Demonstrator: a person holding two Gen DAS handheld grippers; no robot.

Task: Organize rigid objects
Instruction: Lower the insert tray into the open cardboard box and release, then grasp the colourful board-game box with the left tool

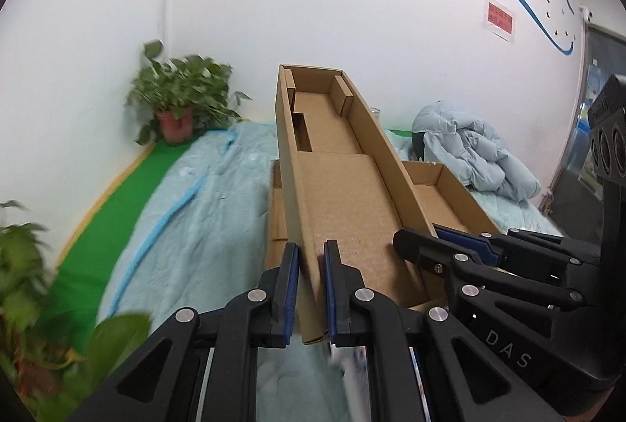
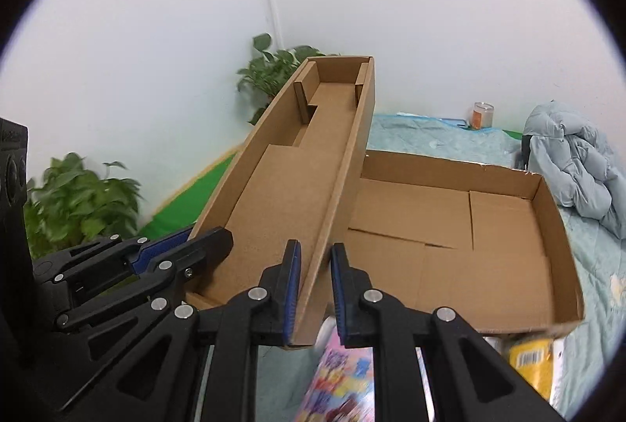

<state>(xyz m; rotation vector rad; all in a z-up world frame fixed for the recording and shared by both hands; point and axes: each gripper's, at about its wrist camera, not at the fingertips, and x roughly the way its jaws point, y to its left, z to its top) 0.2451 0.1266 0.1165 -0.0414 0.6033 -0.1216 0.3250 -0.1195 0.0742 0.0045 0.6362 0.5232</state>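
Nearest the cameras, the left hand-held gripper (image 1: 311, 289) is seen closed on the left side wall of a long narrow cardboard tray (image 1: 336, 195), while the right hand-held gripper (image 2: 315, 289) is pinched on the opposite wall at the same near end. The tray is thus gripped by both long walls, probably so that it cannot twist, and it is raised with its far end tilted up, clear of the surface. Under the near end, a colourful packet (image 2: 340, 379) and a yellow packet (image 2: 532, 359) can be made out, blurred. Just beyond and lower, a wide shallow carton (image 2: 547, 211) lies open and empty on the bed cover (image 1: 203, 211), its near-left rim overlapped by the tray. Open room is offered inside that carton; farther off, a crumpled jacket (image 2: 579, 164), potted plants (image 1: 180, 97) and the wall (image 1: 352, 11) bound the space.
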